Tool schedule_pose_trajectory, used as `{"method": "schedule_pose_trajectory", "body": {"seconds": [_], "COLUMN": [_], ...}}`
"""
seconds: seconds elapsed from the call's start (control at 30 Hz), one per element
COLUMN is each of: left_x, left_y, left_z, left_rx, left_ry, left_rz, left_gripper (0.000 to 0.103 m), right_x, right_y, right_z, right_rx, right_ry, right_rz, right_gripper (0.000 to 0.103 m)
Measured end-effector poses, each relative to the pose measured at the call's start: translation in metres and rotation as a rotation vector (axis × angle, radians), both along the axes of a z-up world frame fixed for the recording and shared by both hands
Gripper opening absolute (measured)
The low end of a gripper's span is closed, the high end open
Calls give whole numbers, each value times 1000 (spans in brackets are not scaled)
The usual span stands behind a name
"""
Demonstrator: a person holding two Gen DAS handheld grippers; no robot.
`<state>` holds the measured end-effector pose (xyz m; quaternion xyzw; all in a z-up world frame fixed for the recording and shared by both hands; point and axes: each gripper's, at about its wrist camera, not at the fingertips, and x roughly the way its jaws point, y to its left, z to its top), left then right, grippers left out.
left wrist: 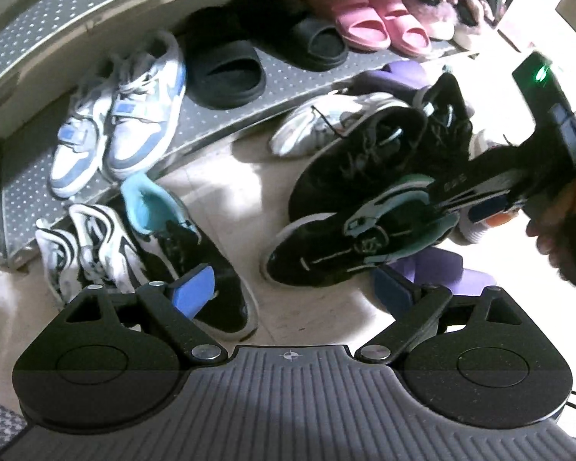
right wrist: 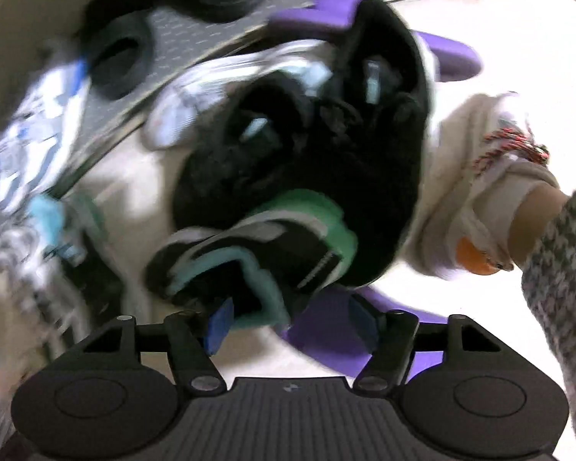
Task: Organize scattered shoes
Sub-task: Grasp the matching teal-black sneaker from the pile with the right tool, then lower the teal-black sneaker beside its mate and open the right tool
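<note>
In the left wrist view, the left gripper (left wrist: 288, 288) hangs with its blue-padded jaws spread wide and empty over pale floor, while the right gripper (left wrist: 476, 196) lifts a black mesh sneaker (left wrist: 349, 246) with teal trim by its heel, clear of the floor beside the perforated metal shoe rack (left wrist: 196, 115) that carries chunky black slides (left wrist: 226, 73). In the blurred right wrist view, the right gripper (right wrist: 292, 322) has its jaws partly closed around that sneaker's (right wrist: 272, 199) padded teal-green collar, above a smooth purple slipper (right wrist: 326, 342).
</note>
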<state>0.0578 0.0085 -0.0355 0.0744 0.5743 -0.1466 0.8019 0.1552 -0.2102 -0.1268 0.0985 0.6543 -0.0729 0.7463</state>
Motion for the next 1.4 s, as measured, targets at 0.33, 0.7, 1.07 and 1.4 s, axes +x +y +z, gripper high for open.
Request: {"method": "schedule_pose_trajectory", "body": {"seconds": [0.33,0.7,1.07,1.4], "left_x": [-2,-3,4,10], "left_y": [59,107,122,136], "left_z": [23,49,43,38], "left_rx": [15,-60,-79,-100], "left_ry": [-42,-66,-24,8], "left_rz": [157,359,406,455], "left_gripper": [94,94,94,94], "right_x": [-14,-40,-13,50], "right_y": [57,159,244,271], "right_z": [-14,35,-15,-54], "right_rx": [-347,-443,-550,-427], "right_ry": [-156,-375,-390,-315], "right_rz": [419,1065,1480,1404], "right_gripper": [40,19,16,19]}}
